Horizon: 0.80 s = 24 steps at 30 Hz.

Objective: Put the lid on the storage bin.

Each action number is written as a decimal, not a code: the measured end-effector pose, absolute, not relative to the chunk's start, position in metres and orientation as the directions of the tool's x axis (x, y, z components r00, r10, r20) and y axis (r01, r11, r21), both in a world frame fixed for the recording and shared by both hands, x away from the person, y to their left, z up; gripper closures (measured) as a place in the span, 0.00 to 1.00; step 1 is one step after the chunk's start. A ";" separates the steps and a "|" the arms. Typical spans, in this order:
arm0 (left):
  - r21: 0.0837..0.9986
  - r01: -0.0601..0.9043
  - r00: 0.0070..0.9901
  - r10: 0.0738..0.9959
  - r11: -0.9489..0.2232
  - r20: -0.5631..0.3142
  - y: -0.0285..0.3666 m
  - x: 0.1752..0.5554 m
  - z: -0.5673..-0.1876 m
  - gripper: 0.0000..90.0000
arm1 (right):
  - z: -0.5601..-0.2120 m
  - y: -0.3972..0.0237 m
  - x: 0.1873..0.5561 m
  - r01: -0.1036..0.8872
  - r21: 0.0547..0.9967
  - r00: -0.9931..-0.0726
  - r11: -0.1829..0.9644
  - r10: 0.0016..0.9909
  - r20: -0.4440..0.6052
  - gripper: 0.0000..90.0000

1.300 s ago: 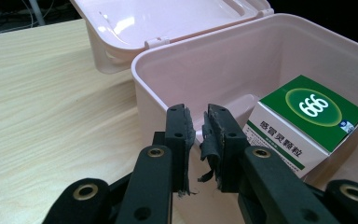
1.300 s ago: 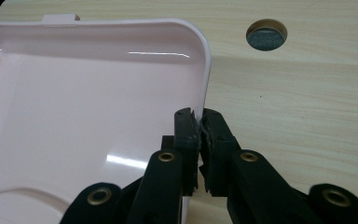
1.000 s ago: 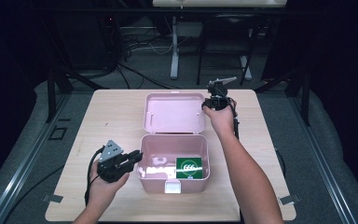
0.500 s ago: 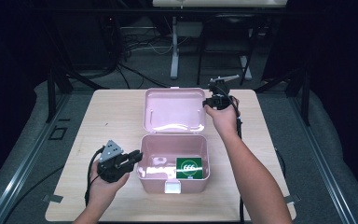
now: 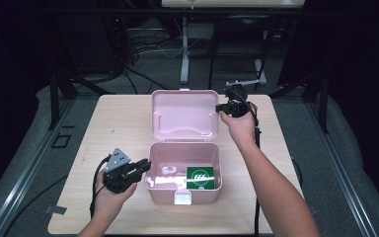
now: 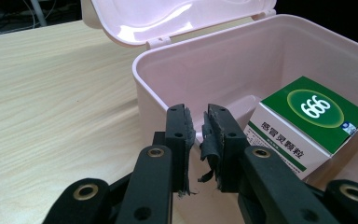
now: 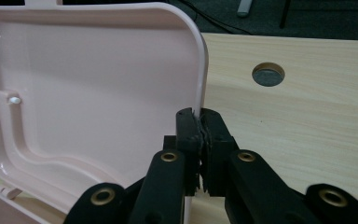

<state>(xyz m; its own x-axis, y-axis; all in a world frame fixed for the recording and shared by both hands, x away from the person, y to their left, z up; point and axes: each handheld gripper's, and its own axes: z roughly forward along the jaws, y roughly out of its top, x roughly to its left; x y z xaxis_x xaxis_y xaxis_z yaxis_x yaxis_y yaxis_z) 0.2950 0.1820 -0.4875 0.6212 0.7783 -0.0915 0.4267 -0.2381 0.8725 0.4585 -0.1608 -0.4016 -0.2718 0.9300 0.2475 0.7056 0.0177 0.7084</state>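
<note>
The pink box (image 5: 183,170) sits at the lower centre of the high view, its lid (image 5: 183,116) now swung up toward the middle of the frame — a second ago it lay flatter and farther back, so it has been tipped upward. The right gripper (image 5: 225,107), at the upper right of centre, has risen with it; the right gripper view shows its jaws pinched shut on the lid's edge (image 7: 200,84). The left gripper (image 5: 142,167), at the lower left, has stayed put against the box's left wall; in the left gripper view its jaws are closed on that rim (image 6: 161,100), steadying it. Inside, at the box's right end, lies a green medicine carton (image 5: 200,177). The work looks to be closing the lid over the carton — roughly midway, with the lid yet to come forward and down.
</note>
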 end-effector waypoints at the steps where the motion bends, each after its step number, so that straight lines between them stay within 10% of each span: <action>1: 0.873 0.426 0.621 0.778 -0.238 -0.091 0.182 0.295 -0.487 0.88 | -0.401 -0.161 0.457 0.702 0.712 -0.276 0.017 0.928 0.250 0.97; 24: 0.875 0.424 0.618 0.781 -0.233 -0.092 0.182 0.295 -0.488 0.88 | -0.387 -0.167 0.424 0.613 0.787 -0.366 0.066 0.907 0.209 0.97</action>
<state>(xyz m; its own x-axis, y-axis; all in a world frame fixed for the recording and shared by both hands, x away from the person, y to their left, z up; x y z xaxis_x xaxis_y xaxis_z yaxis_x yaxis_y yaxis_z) 0.2947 0.1817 -0.4880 0.6180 0.7808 -0.0921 0.4245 -0.2328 0.8750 0.4239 -0.1675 -0.3869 -0.3658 0.9070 0.2087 0.6133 0.0662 0.7871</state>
